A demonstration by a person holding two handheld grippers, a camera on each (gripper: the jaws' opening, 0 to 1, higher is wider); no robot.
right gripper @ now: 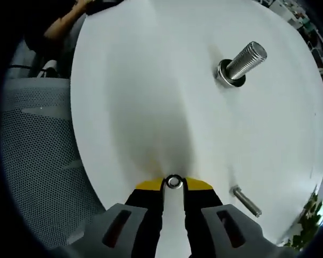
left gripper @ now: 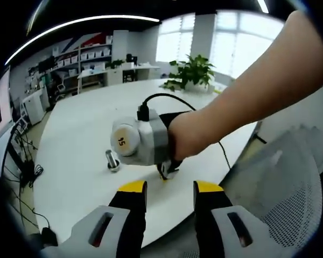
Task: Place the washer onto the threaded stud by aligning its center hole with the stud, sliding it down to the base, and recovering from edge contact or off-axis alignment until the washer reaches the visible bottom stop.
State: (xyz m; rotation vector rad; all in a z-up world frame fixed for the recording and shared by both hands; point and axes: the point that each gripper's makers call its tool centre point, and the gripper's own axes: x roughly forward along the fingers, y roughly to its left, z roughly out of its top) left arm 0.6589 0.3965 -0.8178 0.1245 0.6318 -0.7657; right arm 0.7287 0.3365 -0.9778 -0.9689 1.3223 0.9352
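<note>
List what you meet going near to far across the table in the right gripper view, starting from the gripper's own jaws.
Right gripper shut on the washer → small bolt lying flat off to the side → bare white table → threaded stud standing on its base → a person's arm beyond the far table edge.

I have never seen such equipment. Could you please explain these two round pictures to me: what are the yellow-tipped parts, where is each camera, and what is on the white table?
There is no robot arm: a person holds a two-jaw gripper in each hand, and each carries a fisheye camera looking along its jaws. In the left gripper view, the left gripper hangs open and empty at the edge of the white table, and the person's hand holds the right gripper ahead. In the right gripper view, the right gripper pinches a small metal washer. Farther off stands the threaded stud, and a smaller bolt lies on the table.
</note>
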